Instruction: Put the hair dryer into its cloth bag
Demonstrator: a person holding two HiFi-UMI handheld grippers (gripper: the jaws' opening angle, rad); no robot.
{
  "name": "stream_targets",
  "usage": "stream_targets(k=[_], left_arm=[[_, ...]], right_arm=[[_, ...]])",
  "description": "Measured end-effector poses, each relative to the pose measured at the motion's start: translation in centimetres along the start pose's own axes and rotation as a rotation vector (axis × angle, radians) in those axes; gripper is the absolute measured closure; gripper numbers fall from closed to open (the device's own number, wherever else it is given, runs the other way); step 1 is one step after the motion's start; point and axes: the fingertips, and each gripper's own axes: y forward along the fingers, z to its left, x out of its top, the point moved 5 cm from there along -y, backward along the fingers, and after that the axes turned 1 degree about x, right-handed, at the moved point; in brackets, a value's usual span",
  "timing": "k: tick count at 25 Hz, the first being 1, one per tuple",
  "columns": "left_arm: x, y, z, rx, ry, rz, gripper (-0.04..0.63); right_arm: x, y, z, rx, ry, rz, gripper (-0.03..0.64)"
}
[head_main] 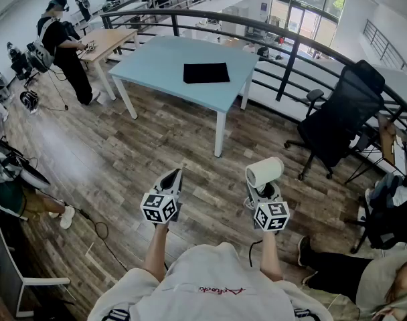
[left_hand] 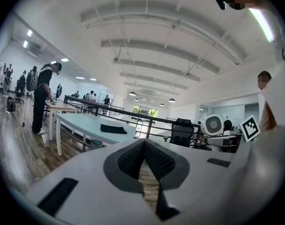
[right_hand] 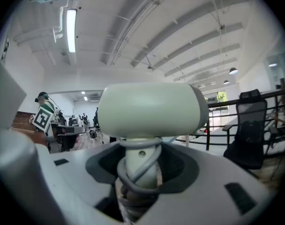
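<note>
Jaws of the right gripper (head_main: 262,191) are clamped on the handle of the cream plastic hair dryer (right_hand: 149,109) with its stubby round barrel. The barrel sits just above and beyond the jaw tips, and a grey cord (right_hand: 141,172) is wound in loops round the handle between them. Seen from the head view, the hair dryer (head_main: 264,171) is carried upright in the air over the wooden floor (head_main: 156,152), resting on nothing. The left gripper (head_main: 173,178) is held beside it, a little apart, its jaws clenched together with nothing between them. The flat black cloth bag (head_main: 206,73) lies closed on the light blue worktop (head_main: 156,65), well ahead of both pairs of jaws and out of their reach. The step in hand looks like carrying the dryer over to the bag; nothing has gone in yet. Next, both grippers need to come up to the worktop. The empty left jaws would have to part, find the bag's mouth and pinch one edge of it to lift it open. The right jaws could then steer the dryer in, probably barrel first. Limp cloth may fold shut, and the cord loops could snag on the hem.
</note>
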Motion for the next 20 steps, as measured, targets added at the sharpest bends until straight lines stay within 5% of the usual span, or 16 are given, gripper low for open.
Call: stream_targets(k=[20], left_arm=[[-0.5,1.8,-2.2,0.007,0.009,0.017,0.589]], right_arm=[[0.2,-0.3,-2.8,0.012,0.021,-0.007,0.402]])
